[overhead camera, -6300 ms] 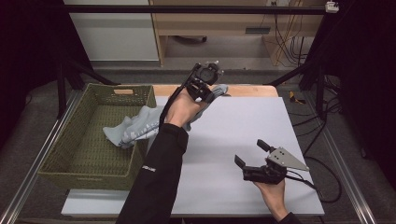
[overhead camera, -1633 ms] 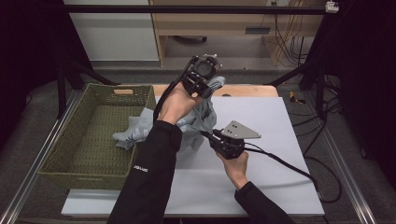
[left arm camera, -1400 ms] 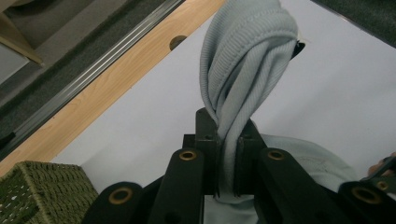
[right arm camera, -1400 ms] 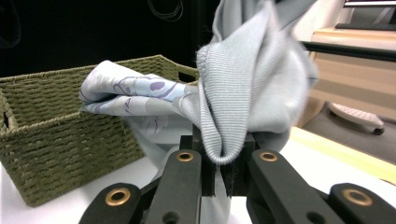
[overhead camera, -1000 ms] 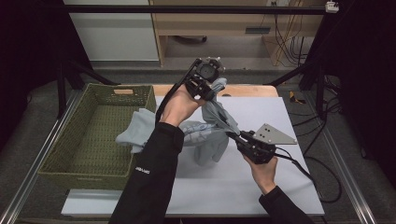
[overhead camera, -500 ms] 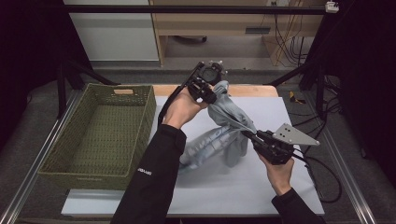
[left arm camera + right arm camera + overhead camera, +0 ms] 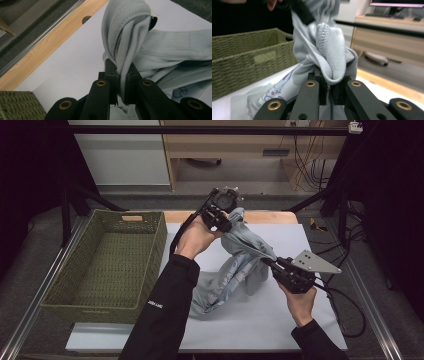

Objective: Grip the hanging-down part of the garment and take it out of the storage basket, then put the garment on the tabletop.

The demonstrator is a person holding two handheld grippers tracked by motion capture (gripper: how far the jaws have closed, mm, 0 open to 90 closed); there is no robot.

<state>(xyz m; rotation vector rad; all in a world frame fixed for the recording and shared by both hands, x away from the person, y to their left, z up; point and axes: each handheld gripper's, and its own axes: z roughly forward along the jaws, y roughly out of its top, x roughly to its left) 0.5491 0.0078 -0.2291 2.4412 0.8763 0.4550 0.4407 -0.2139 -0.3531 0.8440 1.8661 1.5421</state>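
Left tool (image 7: 227, 222) and right tool (image 7: 268, 264) each clamp a light-blue sweatshirt (image 7: 239, 270) above the counter (image 7: 310, 320); green wicker basket (image 7: 107, 265) empty.

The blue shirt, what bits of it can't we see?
- High view: shirt lower left goes behind the person's sleeve.
- Left gripper view: print cut off by the jaws and frame edge.
- Right gripper view: print blurred; shirt top passes the frame edge.

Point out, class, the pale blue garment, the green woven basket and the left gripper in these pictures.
pale blue garment (image 7: 235, 270): high view, on the bunched cloth hanging between the grippers.
green woven basket (image 7: 150, 265): high view, on its right wall.
left gripper (image 7: 122, 75): left gripper view, between its fingertips, which pinch the ribbed hem.
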